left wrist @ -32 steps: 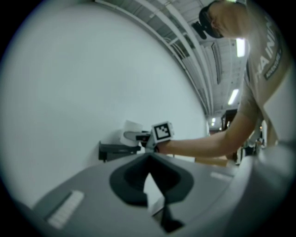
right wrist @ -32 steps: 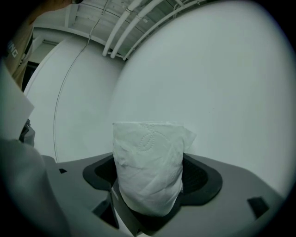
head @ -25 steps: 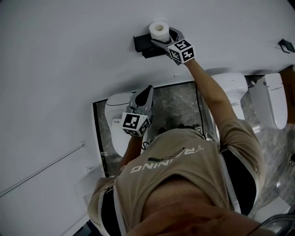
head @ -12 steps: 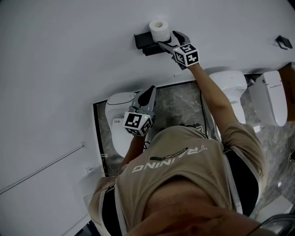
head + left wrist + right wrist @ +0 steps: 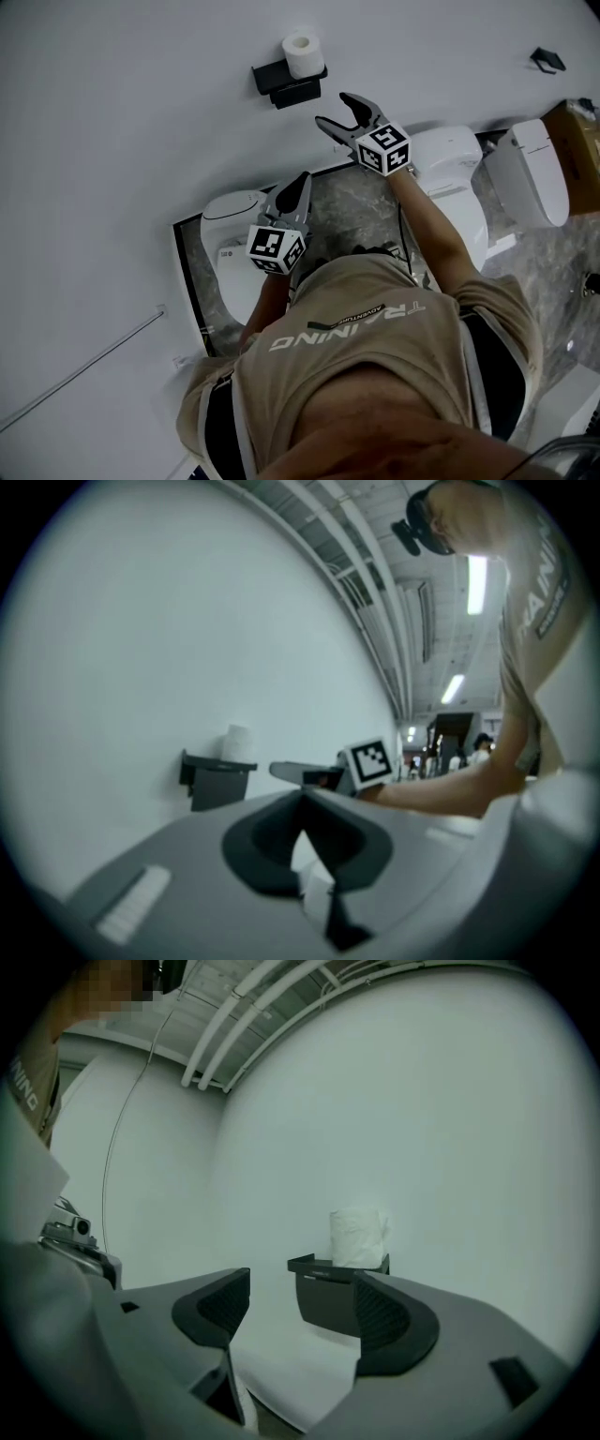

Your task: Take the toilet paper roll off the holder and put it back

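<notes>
White soft paper: toilet paper roll (image 5: 302, 54) upright on top of the holder (image 5: 279, 84); I judge it light, crushable, best pinched gently across its sides. Right gripper (image 5: 333, 109) released, left gripper (image 5: 300, 183) clenched, both empty.

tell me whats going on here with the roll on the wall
A person holds a two-jaw gripper in each hand, facing a plain white wall. The white toilet paper roll stands upright on the black wall-mounted holder, with nothing gripping it. The right gripper is open and empty, aimed at the holder but clear of it. The left gripper is shut on nothing, held lower, near the person's body.
</notes>
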Motion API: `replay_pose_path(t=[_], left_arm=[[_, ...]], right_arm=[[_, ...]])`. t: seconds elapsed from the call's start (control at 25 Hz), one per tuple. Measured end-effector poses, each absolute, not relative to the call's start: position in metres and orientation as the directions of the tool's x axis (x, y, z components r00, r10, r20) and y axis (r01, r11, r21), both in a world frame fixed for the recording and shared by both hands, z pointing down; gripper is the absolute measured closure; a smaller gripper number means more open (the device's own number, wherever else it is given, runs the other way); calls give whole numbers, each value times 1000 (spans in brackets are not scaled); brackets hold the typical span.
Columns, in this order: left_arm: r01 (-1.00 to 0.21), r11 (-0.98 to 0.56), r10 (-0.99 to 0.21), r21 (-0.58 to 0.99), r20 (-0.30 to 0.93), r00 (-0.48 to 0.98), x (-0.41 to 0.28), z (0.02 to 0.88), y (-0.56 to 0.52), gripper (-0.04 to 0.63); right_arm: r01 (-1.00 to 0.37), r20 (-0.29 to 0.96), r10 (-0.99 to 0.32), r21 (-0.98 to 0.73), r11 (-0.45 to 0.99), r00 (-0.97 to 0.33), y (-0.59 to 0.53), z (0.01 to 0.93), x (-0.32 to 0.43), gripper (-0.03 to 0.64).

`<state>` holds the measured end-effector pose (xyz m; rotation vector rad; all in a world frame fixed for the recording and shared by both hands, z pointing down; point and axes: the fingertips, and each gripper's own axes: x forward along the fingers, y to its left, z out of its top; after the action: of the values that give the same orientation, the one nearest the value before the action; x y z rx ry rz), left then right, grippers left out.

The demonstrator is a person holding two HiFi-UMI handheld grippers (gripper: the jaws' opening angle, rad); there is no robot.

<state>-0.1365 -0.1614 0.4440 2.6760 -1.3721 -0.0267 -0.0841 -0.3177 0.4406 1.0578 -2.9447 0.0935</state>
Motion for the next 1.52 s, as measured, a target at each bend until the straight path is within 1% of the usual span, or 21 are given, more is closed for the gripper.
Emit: replay_pose_path(t=[0.08,0.12,0.16,0.2,0.24,0.48,0.72,0.8,0.92,1.12,1.32,1.52], left_arm=[[-798,-590,-800,127,46,599,-140,449,-152,595],[-793,-596,-794,126,50,605,-142,453,-147,597],[-789,-602,-790,123,57,611,-144,457,-142,595],[-787,-605,-786,121,65,614,-146,462,-138,597],[-786,-606,-784,120,74,616,-149,467,-134,597],[-781,-613,-774,117,109,624,-149,477,-112,597],[-797,-600,-791,72,97,604,-118,463,-79,597],[-811,-580,-804,84,101,586,-106,464,-69,597],[-829,-546,-822,123,113,558,-84,469,-48,595],[-863,-483,-853,148,141,502,-58,476,-10,597],[-890,-438,-874,125,170,454,-57,474,29,596],[-894,-431,-882,123,150,446,-63,467,45,596]], right_arm=[[-662,31,-661,-39,748,-749,-294,444,-84,281],[-688,27,-687,-31,725,-726,-285,446,-81,352],[-715,17,-715,-26,699,-699,-276,448,-77,483],[-736,7,-736,-27,676,-677,-269,451,-74,565],[-748,2,-748,-33,663,-663,-262,454,-72,591],[-725,29,-724,-32,688,-689,-219,466,-68,603],[-693,-36,-694,-44,720,-719,-173,450,-38,603],[-679,-46,-679,-22,734,-732,-151,447,-27,603],[-671,-15,-671,1,741,-741,-115,452,-2,603],[-674,-9,-676,-70,735,-737,-75,467,42,603],[-646,3,-648,-95,758,-761,-46,474,44,603],[-640,9,-642,-86,764,-767,-25,467,38,603]])
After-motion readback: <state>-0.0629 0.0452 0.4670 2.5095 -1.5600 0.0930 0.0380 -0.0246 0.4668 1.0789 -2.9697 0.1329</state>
